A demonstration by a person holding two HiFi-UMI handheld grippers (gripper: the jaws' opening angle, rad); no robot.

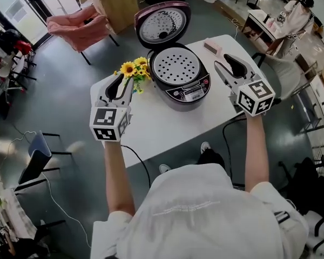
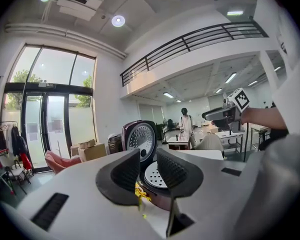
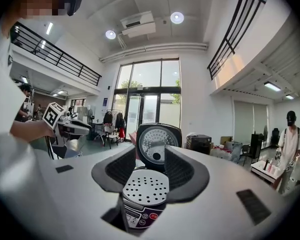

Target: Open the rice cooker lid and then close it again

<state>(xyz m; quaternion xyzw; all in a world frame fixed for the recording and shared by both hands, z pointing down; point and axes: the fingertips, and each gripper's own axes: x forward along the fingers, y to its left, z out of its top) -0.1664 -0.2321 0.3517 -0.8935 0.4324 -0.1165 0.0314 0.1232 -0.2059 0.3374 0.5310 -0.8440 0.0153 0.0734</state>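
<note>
The dark maroon rice cooker point(image 1: 190, 92) stands on the white table point(image 1: 167, 128), its lid point(image 1: 162, 26) swung up and back and a perforated inner plate point(image 1: 175, 66) showing. My left gripper point(image 1: 120, 82) hovers left of the cooker, by the flowers, jaws a little apart and empty. To the cooker's right, my right gripper point(image 1: 227, 65) is raised over the table's right side, open wider, nothing between its pads. The left gripper view looks past its gripper point(image 2: 148, 166) to the lid point(image 2: 140, 141). The right gripper view frames the lid point(image 3: 157, 143) beyond its gripper point(image 3: 150, 166).
A bunch of sunflowers point(image 1: 135, 69) sits just left of the cooker. A small pink block point(image 1: 212, 47) lies at the table's far right. A pink chair point(image 1: 75, 28) and cardboard boxes point(image 1: 116, 1) stand behind; a black cable point(image 1: 140, 163) hangs off the near edge.
</note>
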